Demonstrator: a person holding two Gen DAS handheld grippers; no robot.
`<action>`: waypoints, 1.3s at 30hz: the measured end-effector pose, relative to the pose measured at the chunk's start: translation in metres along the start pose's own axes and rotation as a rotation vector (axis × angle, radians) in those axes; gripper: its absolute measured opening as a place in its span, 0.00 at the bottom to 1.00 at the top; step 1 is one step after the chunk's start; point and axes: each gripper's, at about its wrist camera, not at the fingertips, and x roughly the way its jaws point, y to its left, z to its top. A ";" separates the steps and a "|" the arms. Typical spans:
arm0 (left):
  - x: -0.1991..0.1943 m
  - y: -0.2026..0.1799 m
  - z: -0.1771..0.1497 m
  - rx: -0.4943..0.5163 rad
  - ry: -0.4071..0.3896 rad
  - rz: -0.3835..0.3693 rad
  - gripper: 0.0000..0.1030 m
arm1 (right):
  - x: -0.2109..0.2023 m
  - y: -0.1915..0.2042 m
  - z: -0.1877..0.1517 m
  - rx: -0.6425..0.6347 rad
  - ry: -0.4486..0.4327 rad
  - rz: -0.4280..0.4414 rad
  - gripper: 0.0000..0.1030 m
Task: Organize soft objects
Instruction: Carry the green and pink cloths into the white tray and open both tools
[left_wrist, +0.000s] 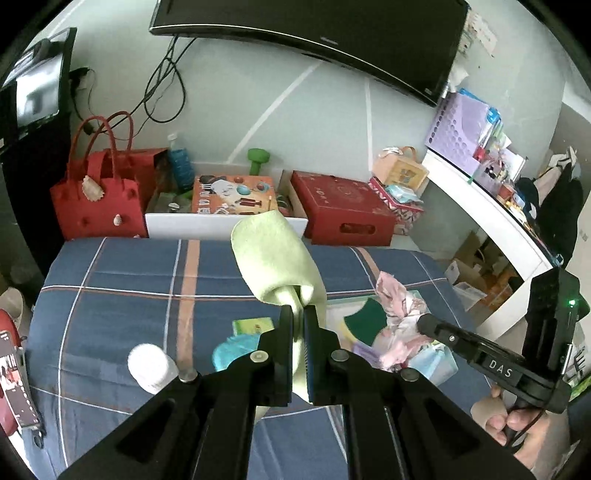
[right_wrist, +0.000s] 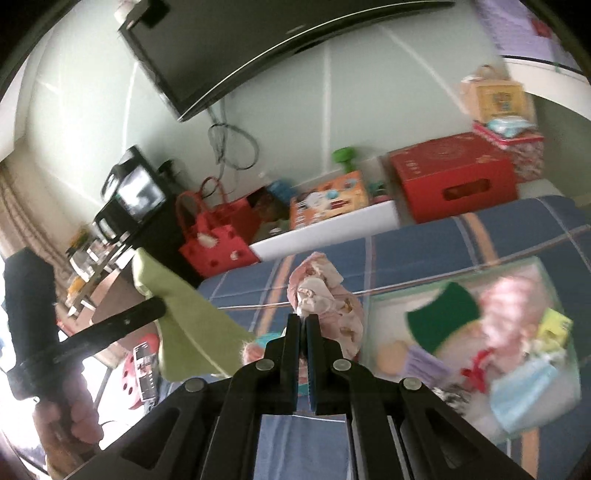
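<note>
My left gripper (left_wrist: 298, 314) is shut on a pale green cloth (left_wrist: 273, 254) and holds it up above the blue plaid bed (left_wrist: 110, 288); the cloth also shows in the right wrist view (right_wrist: 184, 314). My right gripper (right_wrist: 303, 319) is shut on a pink patterned cloth (right_wrist: 321, 291) and holds it above the bed; that cloth also shows in the left wrist view (left_wrist: 399, 314). A clear bin (right_wrist: 373, 306) on the bed holds a dark green piece (right_wrist: 443, 314), a blue item (right_wrist: 532, 387) and other soft things.
On the bed lie a white bottle (left_wrist: 153, 367), a teal item (left_wrist: 236, 350) and a small green packet (left_wrist: 253, 326). Beyond the bed stand a red bag (left_wrist: 98, 203), a white tray of boxes (left_wrist: 221, 223) and a red box (left_wrist: 343, 210). A white desk (left_wrist: 491, 214) curves at right.
</note>
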 end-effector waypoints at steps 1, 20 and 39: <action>0.001 -0.005 -0.001 0.003 0.001 -0.008 0.05 | -0.005 -0.006 -0.001 0.010 -0.008 -0.012 0.03; 0.093 -0.113 -0.021 0.111 0.055 -0.149 0.05 | -0.046 -0.130 -0.011 0.205 -0.090 -0.342 0.03; 0.217 -0.078 -0.075 -0.033 0.340 -0.139 0.05 | 0.018 -0.175 -0.037 0.228 0.147 -0.483 0.03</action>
